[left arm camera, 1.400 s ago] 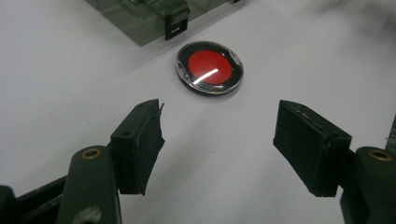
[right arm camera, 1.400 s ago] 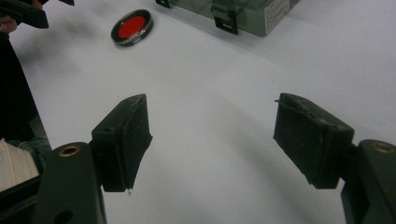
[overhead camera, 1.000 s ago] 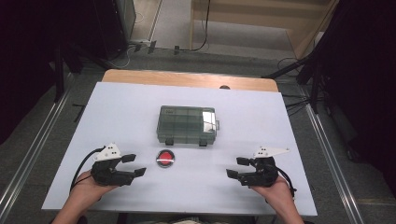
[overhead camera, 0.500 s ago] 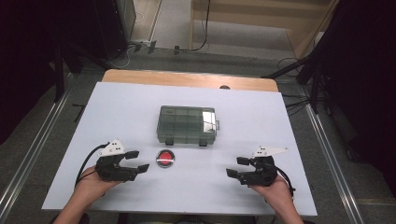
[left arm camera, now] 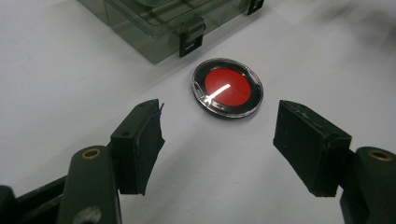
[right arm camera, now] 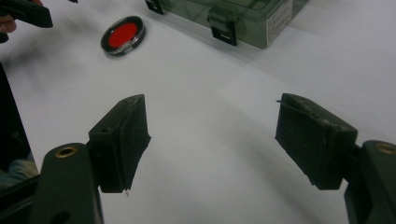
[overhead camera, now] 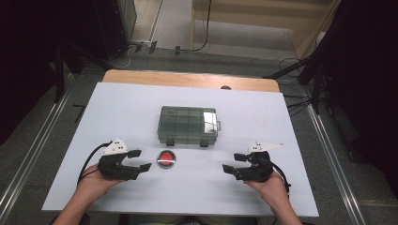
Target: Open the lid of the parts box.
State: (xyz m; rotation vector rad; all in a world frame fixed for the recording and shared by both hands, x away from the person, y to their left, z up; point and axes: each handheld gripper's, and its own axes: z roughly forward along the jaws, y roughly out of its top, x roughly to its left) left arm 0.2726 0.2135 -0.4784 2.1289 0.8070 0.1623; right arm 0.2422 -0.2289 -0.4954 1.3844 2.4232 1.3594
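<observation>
While both hands rest low at the near edge, the high view lists: white tabletop (overhead camera: 117, 108); smoky clear compartment box (overhead camera: 187, 124), lid shut, latches toward the person, placed centrally within reach of either hand; red disc in a clear round case (overhead camera: 166, 159), lying flat just in front of the box, apart from it. Left tool (overhead camera: 139, 160), jaws spread, points at the disc from just beside it, apparently lined up for a pick. Right tool (overhead camera: 234, 163), jaws spread, sits well apart to the right, likely waiting.

Left gripper view: disc (left arm camera: 227, 87) lies ahead of the two pads and between their lines, not yet touched; box corner with a latch (left arm camera: 191, 36) just behind it.

Right gripper view: jaws wide over bare tabletop (right arm camera: 210, 140), gripping nothing; disc (right arm camera: 123, 35) far off at upper left, box (right arm camera: 243, 14) along the top edge.
</observation>
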